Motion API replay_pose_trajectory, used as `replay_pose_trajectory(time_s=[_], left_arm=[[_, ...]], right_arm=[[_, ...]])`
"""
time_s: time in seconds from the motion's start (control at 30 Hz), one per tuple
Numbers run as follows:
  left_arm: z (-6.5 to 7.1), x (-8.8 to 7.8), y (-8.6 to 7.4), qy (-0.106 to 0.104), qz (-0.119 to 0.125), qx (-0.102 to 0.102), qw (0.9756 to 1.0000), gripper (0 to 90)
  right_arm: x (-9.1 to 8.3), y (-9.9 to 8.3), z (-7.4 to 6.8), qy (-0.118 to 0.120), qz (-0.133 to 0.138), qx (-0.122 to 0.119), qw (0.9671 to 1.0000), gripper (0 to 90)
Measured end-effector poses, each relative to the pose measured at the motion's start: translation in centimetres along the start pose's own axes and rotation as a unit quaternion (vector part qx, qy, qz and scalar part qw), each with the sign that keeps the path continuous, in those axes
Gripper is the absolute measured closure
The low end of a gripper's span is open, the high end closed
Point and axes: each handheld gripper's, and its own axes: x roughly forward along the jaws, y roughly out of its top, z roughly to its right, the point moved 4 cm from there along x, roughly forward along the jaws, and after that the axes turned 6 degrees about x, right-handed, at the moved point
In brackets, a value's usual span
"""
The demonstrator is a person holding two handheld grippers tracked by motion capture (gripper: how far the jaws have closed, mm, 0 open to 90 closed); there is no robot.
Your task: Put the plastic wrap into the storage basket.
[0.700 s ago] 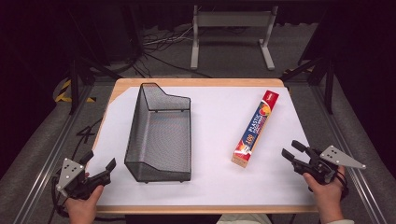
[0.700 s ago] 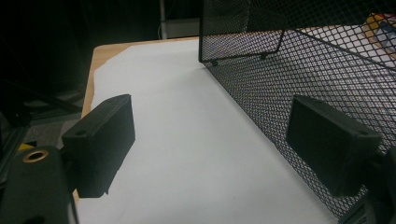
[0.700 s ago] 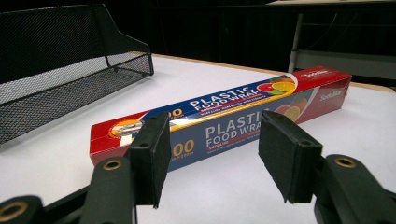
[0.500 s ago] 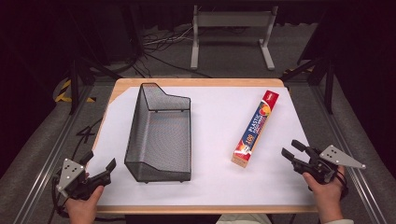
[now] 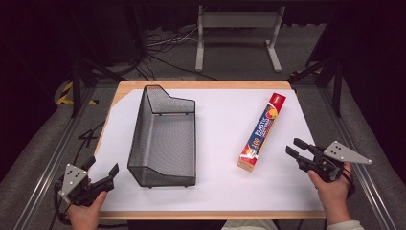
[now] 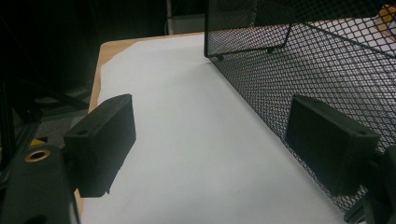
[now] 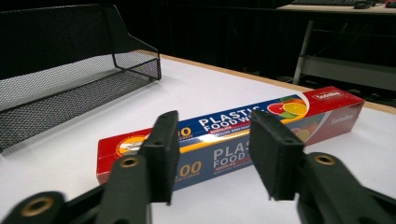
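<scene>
A long red and blue box of plastic food wrap (image 5: 262,132) lies on the white sheet right of centre, running front to back. A black wire mesh basket (image 5: 139,139) stands left of centre, nothing in it. My right gripper (image 5: 292,146) is held just right of the box's near end, open, with a gap to the box. In the right gripper view the jaws (image 7: 215,149) stand apart in front of the box (image 7: 322,112) with nothing between them. My left gripper (image 5: 103,165) hovers at the table's front left corner, open, beside the basket's near left wall (image 6: 299,60).
White paper (image 5: 220,124) covers the wooden table, whose edge shows at the back and left. A metal stand (image 5: 237,28) and cables lie on the dark floor beyond the table. Metal rails run along both sides of the table.
</scene>
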Motion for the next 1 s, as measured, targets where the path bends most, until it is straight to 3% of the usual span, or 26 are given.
replay_pose_trajectory(time_s=[0.23,0.27,0.3,0.37,0.4,0.67,0.77,1.0], left_arm=[[-0.2,-0.1,-0.1,0.007,-0.001,-0.003,1.0,17.3],[-0.2,-0.1,-0.1,0.008,-0.002,-0.003,1.0,17.3],[-0.2,-0.1,-0.1,0.008,-0.002,-0.003,1.0,17.4],[-0.1,-0.1,-0.1,0.009,-0.004,-0.001,1.0,17.4],[-0.1,-0.1,-0.1,0.009,-0.004,-0.001,1.0,17.5],[-0.3,-0.1,-0.2,0.012,-0.003,-0.004,0.9999,17.7],[-0.3,-0.1,-0.2,0.015,-0.004,-0.005,0.9999,17.8],[-0.4,-0.1,-0.2,0.016,-0.004,-0.005,0.9999,17.8]], right_arm=[[0.4,1.4,0.8,0.005,-0.001,0.01,0.9999,73.0],[0.6,1.8,1.1,-0.001,-0.009,0.012,0.9999,80.2],[0.6,1.8,1.1,-0.001,-0.009,0.012,0.9999,80.2],[0.9,2.1,1.3,-0.002,-0.016,0.016,0.9997,89.9],[1.1,2.2,1.4,-0.006,-0.026,0.019,0.9994,90.0],[2.5,3.4,0.8,0.005,-0.034,0.01,0.9994,90.0],[3.3,4.1,0.4,0.016,-0.045,0.018,0.9987,90.0],[5.3,5.7,-0.8,0.03,-0.058,-0.002,0.9978,90.0]])
